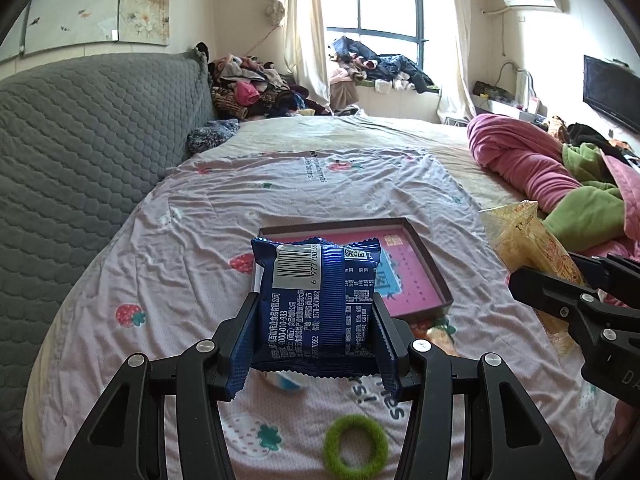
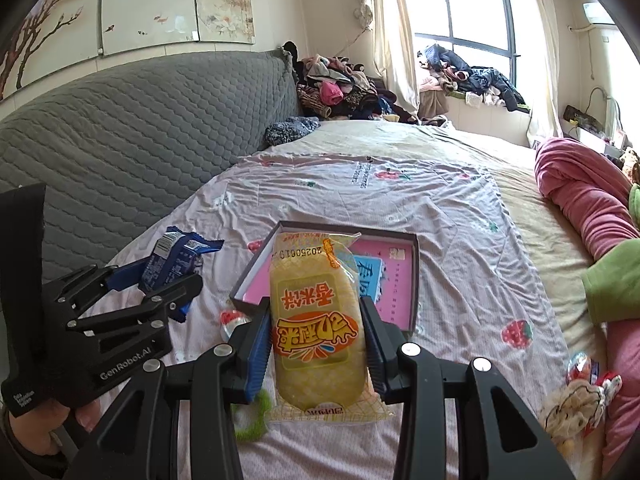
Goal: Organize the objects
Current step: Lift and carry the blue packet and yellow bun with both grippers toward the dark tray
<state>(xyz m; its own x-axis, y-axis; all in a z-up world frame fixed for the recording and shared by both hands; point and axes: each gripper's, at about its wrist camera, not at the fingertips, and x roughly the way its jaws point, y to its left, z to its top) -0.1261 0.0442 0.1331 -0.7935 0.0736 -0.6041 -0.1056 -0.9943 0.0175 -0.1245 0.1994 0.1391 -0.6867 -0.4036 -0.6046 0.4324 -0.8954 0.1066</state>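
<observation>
My left gripper [image 1: 316, 320] is shut on a dark blue snack packet [image 1: 316, 300] with a white barcode, held above the bed. Just beyond it lies a shallow brown box [image 1: 430, 268] with a pink card inside. My right gripper [image 2: 316, 332] is shut on a yellow rice-cake packet [image 2: 316, 320] with orange lettering, held above the near edge of the same brown box [image 2: 414, 280]. The left gripper [image 2: 168, 284] with the blue snack packet [image 2: 176, 256] shows at the left of the right wrist view. At the right of the left wrist view are the right gripper [image 1: 560, 280] and the yellow rice-cake packet [image 1: 528, 240].
A green fuzzy ring [image 1: 355, 446] lies on the strawberry-print sheet near me. Small wrapped sweets and a plush trinket [image 2: 580, 396] lie at the right. A pink and green blanket [image 1: 532, 164] is heaped at the right, and a grey quilted headboard [image 1: 80, 140] runs along the left.
</observation>
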